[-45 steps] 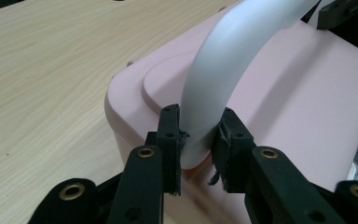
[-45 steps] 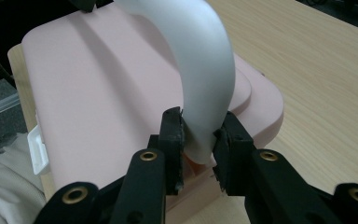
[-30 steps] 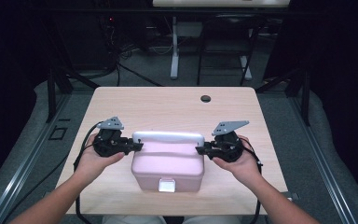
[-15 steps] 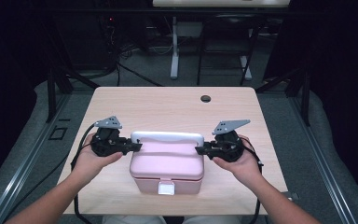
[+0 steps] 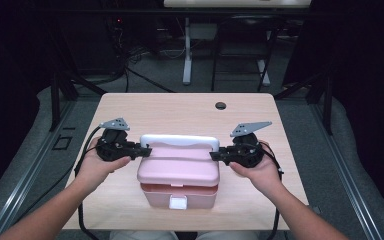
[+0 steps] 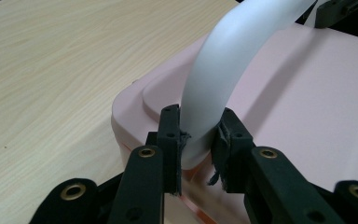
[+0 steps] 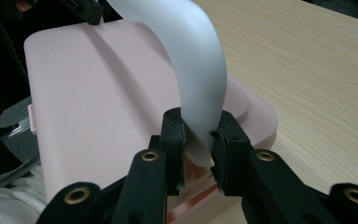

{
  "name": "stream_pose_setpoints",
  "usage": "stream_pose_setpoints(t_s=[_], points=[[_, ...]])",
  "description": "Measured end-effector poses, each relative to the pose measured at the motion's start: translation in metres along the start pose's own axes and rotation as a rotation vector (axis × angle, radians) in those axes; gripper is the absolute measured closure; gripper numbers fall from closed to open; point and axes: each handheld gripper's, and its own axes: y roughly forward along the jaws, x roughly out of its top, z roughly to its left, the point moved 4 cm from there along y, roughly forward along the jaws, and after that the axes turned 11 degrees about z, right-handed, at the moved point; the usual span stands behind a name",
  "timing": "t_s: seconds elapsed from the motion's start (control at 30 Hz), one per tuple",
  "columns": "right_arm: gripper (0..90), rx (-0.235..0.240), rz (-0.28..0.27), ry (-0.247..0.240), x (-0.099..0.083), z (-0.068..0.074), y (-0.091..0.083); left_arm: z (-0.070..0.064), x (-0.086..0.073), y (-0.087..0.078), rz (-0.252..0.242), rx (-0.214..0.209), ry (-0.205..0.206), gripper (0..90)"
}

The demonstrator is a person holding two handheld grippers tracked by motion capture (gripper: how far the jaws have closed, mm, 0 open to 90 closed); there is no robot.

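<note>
You sat at a pale wood-grain desk (image 5: 180,110) with a pink plastic lidded box (image 5: 178,172) near its front edge, between your two hands. The box had a rounded rectangular lid (image 6: 307,93) and a small white latch (image 5: 178,202) on the side facing you. A white curved plastic handle (image 5: 179,140) arched over the lid from one short end to the other. Your left hand-held gripper (image 5: 145,150) was closed on the left end of that handle; in the left gripper view its two black jaws pinched the white band (image 6: 200,126) just above the box's corner, pads touching it on both sides. Your right hand-held gripper (image 5: 213,155) was likewise clamped on the handle's right end, and in the right gripper view the jaws squeezed the white band (image 7: 200,130) where it met the lid's edge. In the high view the lid sat tilted, with a gap under its front edge. A small dark round hole (image 5: 221,105) sat near the desk's far edge, well apart from the box.
</note>
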Motion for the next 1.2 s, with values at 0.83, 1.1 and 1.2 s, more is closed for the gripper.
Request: stream_pose_setpoints(t_s=[0.83,1.1,1.2], points=[[75.6,0.024,0.0,0.043,0.007,-0.003,-0.005,0.004,-0.018,-0.028,-0.039,0.036,-0.006,74.2],[75.6,0.023,-0.006,0.054,0.011,-0.003,-0.007,0.005,-0.035,-0.032,-0.038,0.041,-0.01,84.6],[75.6,0.026,-0.011,0.06,0.012,-0.005,-0.008,0.002,-0.04,-0.031,-0.036,0.031,-0.005,87.6]])
